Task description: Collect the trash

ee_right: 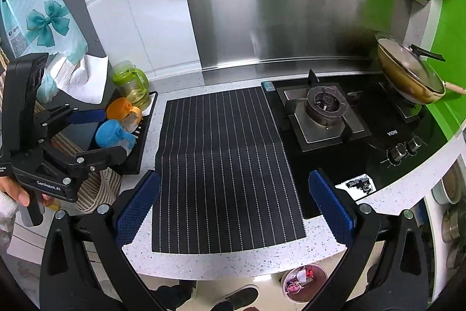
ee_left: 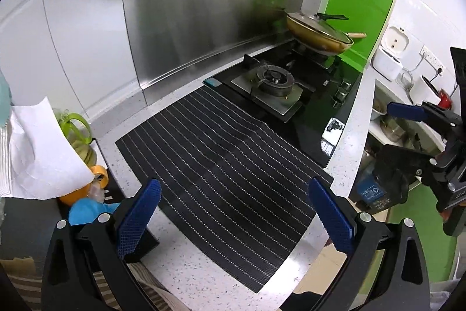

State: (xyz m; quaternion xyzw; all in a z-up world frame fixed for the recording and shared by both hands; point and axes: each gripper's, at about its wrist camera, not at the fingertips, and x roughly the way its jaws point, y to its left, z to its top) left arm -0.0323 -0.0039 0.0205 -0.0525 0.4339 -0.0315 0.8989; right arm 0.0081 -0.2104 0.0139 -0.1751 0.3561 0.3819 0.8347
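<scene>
1. Left gripper (ee_left: pixel 234 212): fingers spread wide, nothing held, above striped mat (ee_left: pixel 221 159).
2. Right gripper (ee_right: pixel 234 209): same deal, wide and bare over mat.
3. Trash: wrappers inside bin (ee_right: pixel 303 283) on floor, below counter (ee_right: pixel 233 261) edge.

A gripper (ee_left: pixel 234 212) hangs with its blue fingers (ee_left: pixel 139 216) spread wide over a black striped mat (ee_left: pixel 221 165) on a speckled kitchen counter (ee_left: pixel 186 258). Beyond the mat sits a gas stove (ee_left: pixel 273 83) with a lidded pan (ee_left: pixel 319 32). At right, the other gripper (ee_left: pixel 431 118) shows partly; its jaw state is unclear.
</scene>
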